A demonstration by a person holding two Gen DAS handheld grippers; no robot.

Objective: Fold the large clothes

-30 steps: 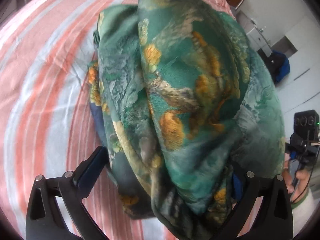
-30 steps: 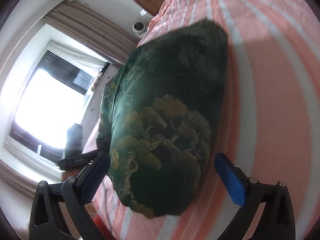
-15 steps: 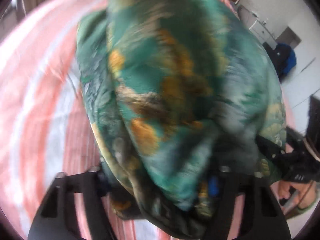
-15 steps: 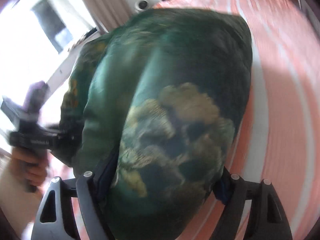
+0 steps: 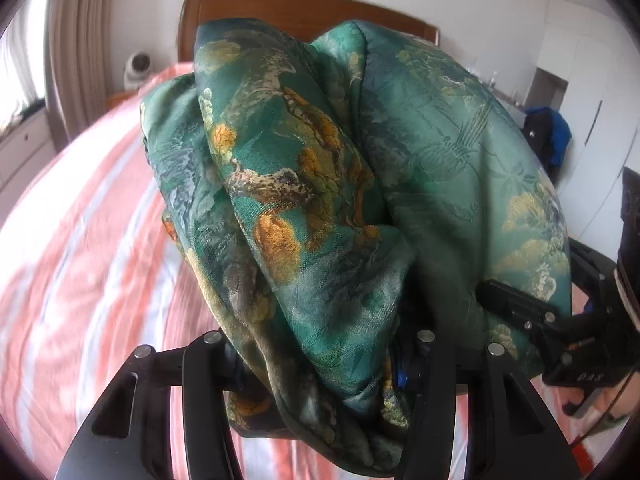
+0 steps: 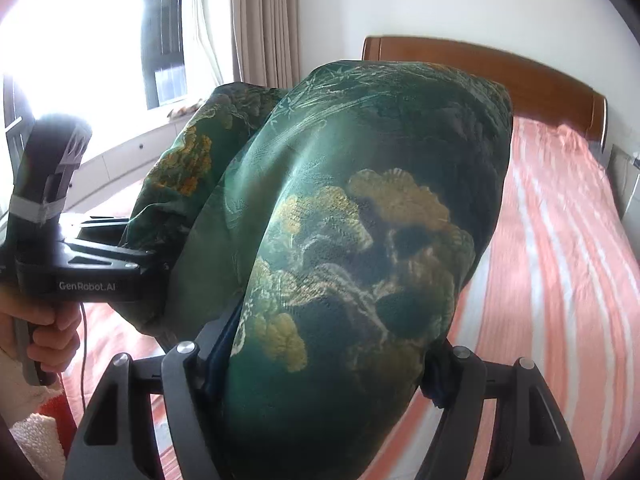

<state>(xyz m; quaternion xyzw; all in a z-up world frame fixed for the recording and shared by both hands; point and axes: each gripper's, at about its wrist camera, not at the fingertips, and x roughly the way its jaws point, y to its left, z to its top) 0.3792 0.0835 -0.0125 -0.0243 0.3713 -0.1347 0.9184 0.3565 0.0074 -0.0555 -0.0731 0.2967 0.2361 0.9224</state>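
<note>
Left claw (image 5: 320, 364) and right claw (image 6: 320, 360) each clenched on bunched green brocade garment (image 5: 320, 184), lifted above striped bed (image 5: 80, 280); fabric soft, slippery, bulky; likely best gripped at hems.

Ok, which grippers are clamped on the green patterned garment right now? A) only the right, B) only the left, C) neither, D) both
D: in each wrist view the green garment is bunched between the fingers, filling the left gripper and the right gripper, and it hangs lifted above the striped bed.
</note>
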